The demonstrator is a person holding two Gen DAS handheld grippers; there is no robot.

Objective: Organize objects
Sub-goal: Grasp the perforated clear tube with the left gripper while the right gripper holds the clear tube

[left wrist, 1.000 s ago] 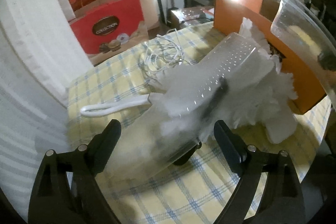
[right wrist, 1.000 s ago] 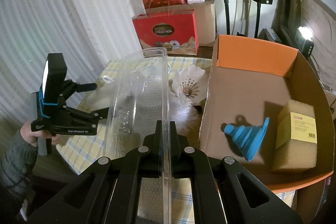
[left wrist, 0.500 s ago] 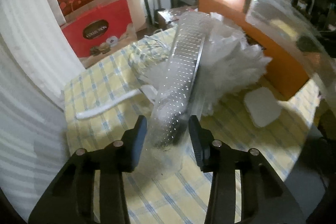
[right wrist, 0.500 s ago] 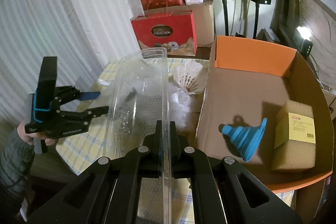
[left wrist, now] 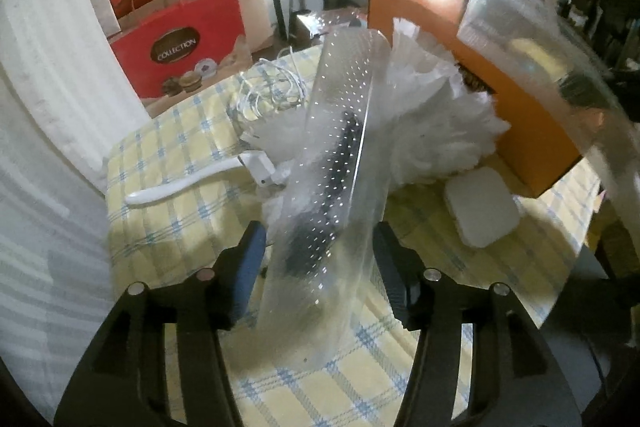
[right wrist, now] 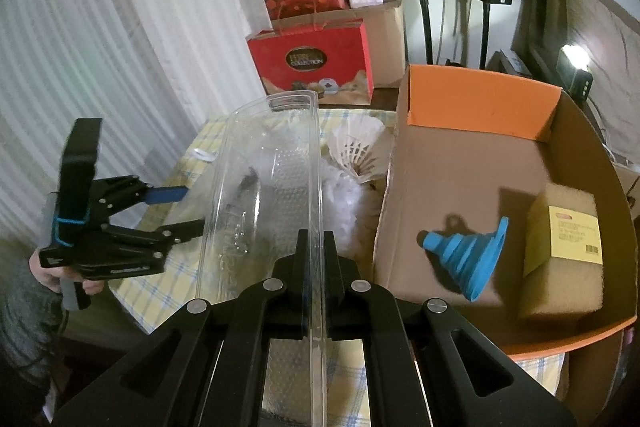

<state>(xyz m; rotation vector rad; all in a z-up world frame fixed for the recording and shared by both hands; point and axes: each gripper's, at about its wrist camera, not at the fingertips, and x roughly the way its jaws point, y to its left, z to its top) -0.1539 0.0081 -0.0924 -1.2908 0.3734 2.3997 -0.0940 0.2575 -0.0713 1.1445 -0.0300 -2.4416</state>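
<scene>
Left tool (left wrist: 320, 259): jaws opening, a perforated clear plastic sheet (left wrist: 340, 163) between them over the checked desk (left wrist: 168, 163). Right tool (right wrist: 316, 259): clenched on the rim of a clear plastic container (right wrist: 272, 187). Shuttlecocks (right wrist: 360, 151) are seen beside the orange cardboard box (right wrist: 480, 99), which holds a blue funnel (right wrist: 468, 255).

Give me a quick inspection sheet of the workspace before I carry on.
Surface: yellow checked tablecloth.
Job's things: clear plastic lid; perforated clear tray; orange box holding blue funnel and sponge block.
Clutter: shuttlecock, white feather duster, white pad.
Tongs: left tongs opening around the tray; right tongs shut on the lid.
Cables: white cord.
Surroundings: red gift bags, curtain.
</scene>
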